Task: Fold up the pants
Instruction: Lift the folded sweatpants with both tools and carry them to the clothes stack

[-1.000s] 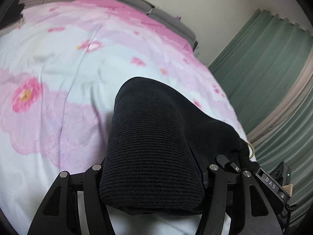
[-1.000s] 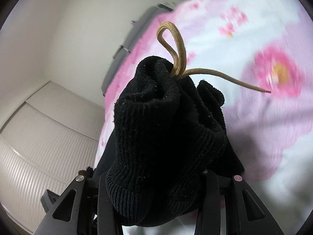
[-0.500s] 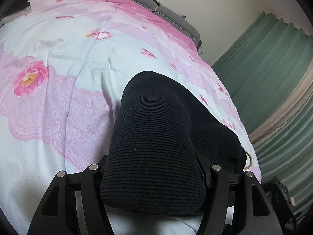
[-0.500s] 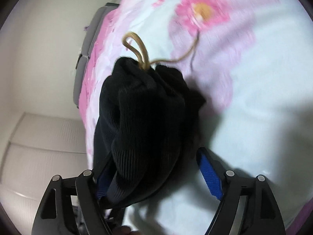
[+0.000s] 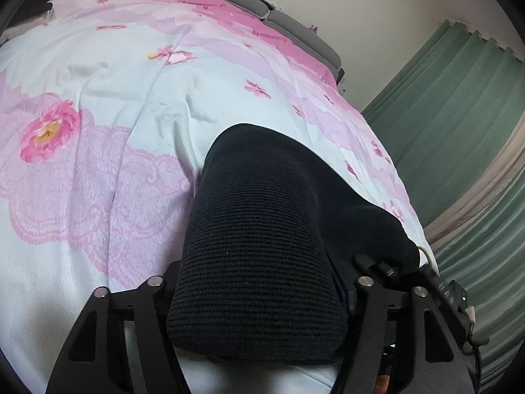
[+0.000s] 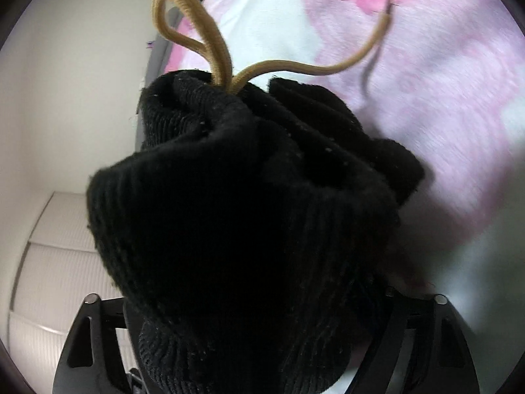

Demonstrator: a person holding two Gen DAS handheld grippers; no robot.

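The black ribbed knit pants (image 5: 262,239) fill the space between the jaws of my left gripper (image 5: 259,298), which is shut on a thick fold of them just above the bed. In the right wrist view my right gripper (image 6: 259,321) is shut on the bunched waistband of the pants (image 6: 249,223). A tan drawstring (image 6: 210,49) loops up out of the bunch and trails to the right. The fingertips of both grippers are hidden by the cloth.
A bedspread (image 5: 108,138) with pink flowers and white ground lies under the pants and also shows in the right wrist view (image 6: 443,98). A grey headboard (image 5: 295,29) is at the far edge. Green curtains (image 5: 459,115) hang at the right. A white slatted closet door (image 6: 55,262) stands behind.
The right gripper was open half a second ago and has closed on the bunched waistband and tilted up. The left gripper has risen slightly, still holding its fold.
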